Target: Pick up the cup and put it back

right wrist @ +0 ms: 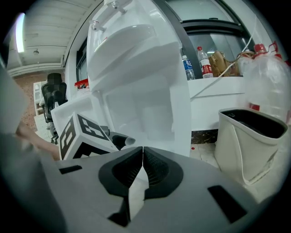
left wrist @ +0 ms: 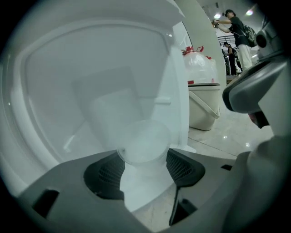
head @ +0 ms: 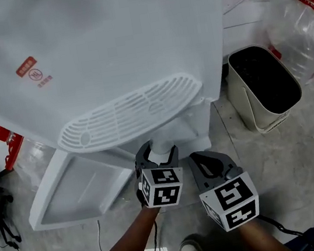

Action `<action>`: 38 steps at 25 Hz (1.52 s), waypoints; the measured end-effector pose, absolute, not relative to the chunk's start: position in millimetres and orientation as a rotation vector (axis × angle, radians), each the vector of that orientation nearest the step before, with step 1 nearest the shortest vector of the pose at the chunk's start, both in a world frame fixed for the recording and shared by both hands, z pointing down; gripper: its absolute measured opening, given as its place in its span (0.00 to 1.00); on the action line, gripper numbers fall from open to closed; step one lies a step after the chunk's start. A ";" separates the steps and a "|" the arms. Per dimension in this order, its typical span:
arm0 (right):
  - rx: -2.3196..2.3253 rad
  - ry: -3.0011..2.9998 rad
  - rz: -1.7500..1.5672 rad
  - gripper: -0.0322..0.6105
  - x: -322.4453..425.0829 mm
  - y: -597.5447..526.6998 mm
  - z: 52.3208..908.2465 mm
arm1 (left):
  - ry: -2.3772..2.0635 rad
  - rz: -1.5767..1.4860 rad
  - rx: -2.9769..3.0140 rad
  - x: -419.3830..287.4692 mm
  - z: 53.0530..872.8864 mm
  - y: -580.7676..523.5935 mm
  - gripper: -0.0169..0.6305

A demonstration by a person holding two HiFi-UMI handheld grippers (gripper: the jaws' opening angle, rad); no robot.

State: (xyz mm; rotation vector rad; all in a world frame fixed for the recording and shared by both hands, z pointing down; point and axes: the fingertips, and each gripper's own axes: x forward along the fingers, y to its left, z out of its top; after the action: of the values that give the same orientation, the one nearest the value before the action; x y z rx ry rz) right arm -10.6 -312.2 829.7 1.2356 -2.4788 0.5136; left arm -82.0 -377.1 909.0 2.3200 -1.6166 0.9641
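**Cup pinched in the left gripper at the dispenser's alcove**

In the lower centre of the head view, the left gripper [head: 160, 158] reaches under the front of a white water dispenser [head: 104, 53], and only a pale sliver of the cup [left wrist: 144, 145] shows between its jaws. The left gripper view shows the grip plainly. The translucent cup stands upright in the middle of the frame, with a ribbed pad pressed against each side of it, in front of the dispenser's recessed bay.

The right gripper [right wrist: 142, 157] sits just beside the left one, toward the lower right in the head view. Its own view shows its jaws pressed together with nothing between them. It also catches the left gripper's marker cube [right wrist: 81, 134] at centre left (with a bit of the cup's rim past it).

A cream bin [head: 263, 88] with a dark inside stands on the tiled floor [head: 305, 163] at the right of the head view. Only the right gripper view shows the two bottles [right wrist: 197, 63] on the ledge at upper right, and the office chair [right wrist: 53, 98] at far left.
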 end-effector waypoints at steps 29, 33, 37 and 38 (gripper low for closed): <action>1.239 -2.470 0.580 0.08 -23.5 -332.4 848.1 | -1.600 0.951 2.307 -95.2 967.3 -437.9 0.48; 1.229 -2.472 0.578 0.08 -23.5 -330.6 847.2 | -1.582 0.936 2.304 -97.3 967.3 -434.6 0.50; 1.231 -2.476 0.599 0.08 -21.5 -329.5 845.7 | -1.567 0.905 2.269 -101.3 968.2 -429.7 0.50; 1.233 -2.478 0.606 0.08 -21.0 -329.1 844.7 | -1.566 0.901 2.261 -102.4 967.8 -427.8 0.50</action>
State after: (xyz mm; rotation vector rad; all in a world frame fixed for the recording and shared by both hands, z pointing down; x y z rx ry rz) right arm -21.0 -329.1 844.7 1.2328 -2.4781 0.6064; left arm -102.4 -427.8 967.8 2.2613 -1.5661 0.9007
